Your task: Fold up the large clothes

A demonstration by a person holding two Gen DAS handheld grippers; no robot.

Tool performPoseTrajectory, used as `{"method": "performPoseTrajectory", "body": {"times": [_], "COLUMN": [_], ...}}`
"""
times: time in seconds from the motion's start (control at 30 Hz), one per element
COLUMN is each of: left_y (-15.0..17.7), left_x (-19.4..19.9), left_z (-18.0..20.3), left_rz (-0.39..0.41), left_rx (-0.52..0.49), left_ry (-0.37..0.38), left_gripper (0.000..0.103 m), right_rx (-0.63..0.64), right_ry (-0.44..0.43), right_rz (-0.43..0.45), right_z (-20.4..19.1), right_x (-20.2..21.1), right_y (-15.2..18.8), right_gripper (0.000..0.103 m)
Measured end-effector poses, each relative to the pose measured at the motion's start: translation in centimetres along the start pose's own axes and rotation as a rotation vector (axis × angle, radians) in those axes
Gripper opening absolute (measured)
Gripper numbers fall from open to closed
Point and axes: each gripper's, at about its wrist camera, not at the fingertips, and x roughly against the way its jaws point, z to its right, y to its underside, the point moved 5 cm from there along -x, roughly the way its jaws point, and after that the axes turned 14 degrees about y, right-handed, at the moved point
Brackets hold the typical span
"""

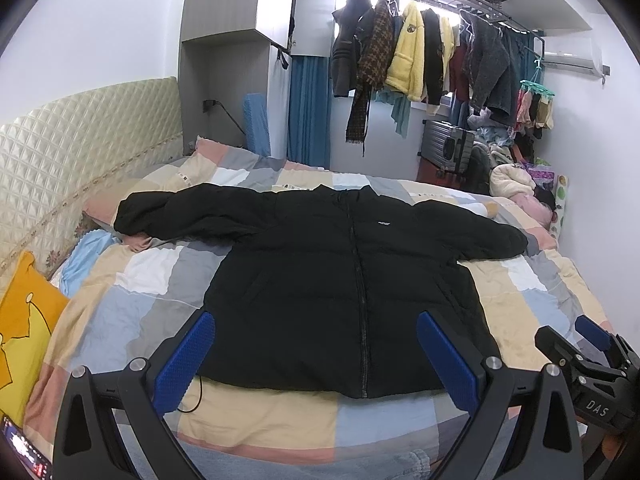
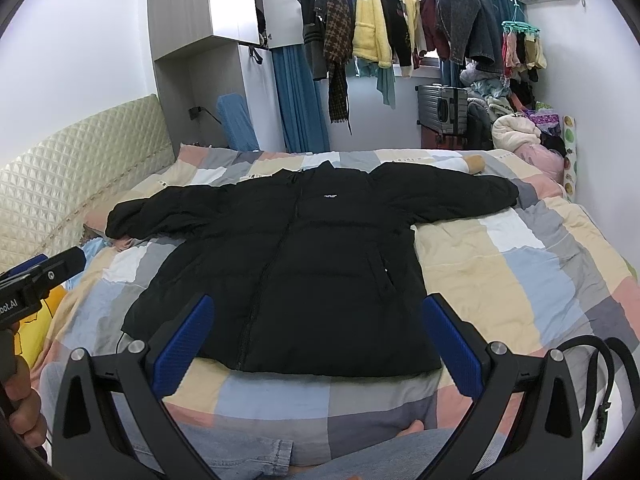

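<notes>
A black puffer jacket (image 1: 320, 276) (image 2: 288, 264) lies flat and zipped on the patchwork bedspread (image 1: 132, 288) (image 2: 520, 264), both sleeves spread out to the sides, collar toward the far wall. My left gripper (image 1: 316, 356) hovers open above the jacket's near hem, its blue pads (image 1: 184, 364) wide apart and holding nothing. My right gripper (image 2: 320, 344) is likewise open over the hem, blue pads (image 2: 452, 348) spread, nothing between them. The right gripper's body shows at the right edge of the left wrist view (image 1: 588, 368); the left gripper's body shows at the left edge of the right wrist view (image 2: 36, 280).
A quilted headboard (image 1: 80, 148) runs along the left. A yellow pillow (image 1: 24, 332) lies at the bed's left edge. Hanging clothes (image 1: 420, 48) and a suitcase (image 1: 444, 148) stand beyond the bed. A black belt (image 2: 600, 364) lies at the right. The person's jeans-clad legs (image 2: 256, 456) are below.
</notes>
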Motion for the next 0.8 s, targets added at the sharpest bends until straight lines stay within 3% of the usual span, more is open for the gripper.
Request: {"method": "performPoseTrajectory", "body": {"times": [0.23,0.47,0.8], "left_y": [-0.8,-3.8,-9.5], "left_x": [-0.5,-2.5,-12.9], "left_z": [0.3,0.8,-0.3], "left_rz": [0.009,0.046,0.083], "left_rx": [0.003,-0.042,-0.118], "left_ry": [0.022,0.034,0.062], "left_gripper": [0.102,0.102,0.102], "right_rx": [-0.010,-0.017,-0.054], "right_ry": [-0.010,-0.007,-0.019], "right_rz": [0.005,0.011,0.061], "right_z": [0.1,0.7,4.4], "right_x": [-0.4,-1.2,-7.0], "right_y": [-0.4,-1.5,-5.1], "right_gripper": [0.103,0.103,0.103]}}
